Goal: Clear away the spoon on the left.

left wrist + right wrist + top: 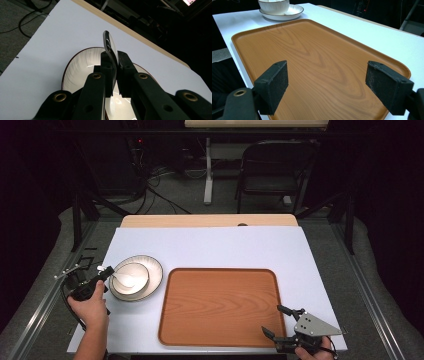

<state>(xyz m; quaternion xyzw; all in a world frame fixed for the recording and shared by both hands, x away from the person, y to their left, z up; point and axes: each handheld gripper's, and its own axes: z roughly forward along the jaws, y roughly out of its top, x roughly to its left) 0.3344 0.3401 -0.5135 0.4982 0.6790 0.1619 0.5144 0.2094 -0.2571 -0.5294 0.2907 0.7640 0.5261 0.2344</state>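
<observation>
The left tongs (106, 272) are closed tight on a white spoon (121, 278), the two black jaws pinching its handle with no gap between them; in the left gripper view the spoon (110, 47) stands on edge between the jaws, its dark-rimmed end sticking out past their tips above the bowl (82, 67). In the high view the person's left hand (91, 306) grips the tool body at the left edge of the white worktop (215, 245), forearm coming up from the bottom edge, the tongs aimed right and slightly away toward the dishes. The spoon's wide end lies inside the white bowl (131, 279), which sits on a white plate (155, 270) with a thin dark rim, just left of the wooden tray (220, 307). The right tongs (275, 320) are spread wide and hold nothing; in the right gripper view the two padded jaws stand far apart at either side of the frame, above the near part of the tray (317, 57), not touching it as far as can be told. The right hand (312, 352) holds that tool at the bottom right of the high view, near the tray's near right corner, grey plate on top, jaws pointing left over the tray's edge. From the right gripper view, the bowl (274, 6) and plate (294, 11) sit beyond the tray's far end, well apart from the right tongs.
</observation>
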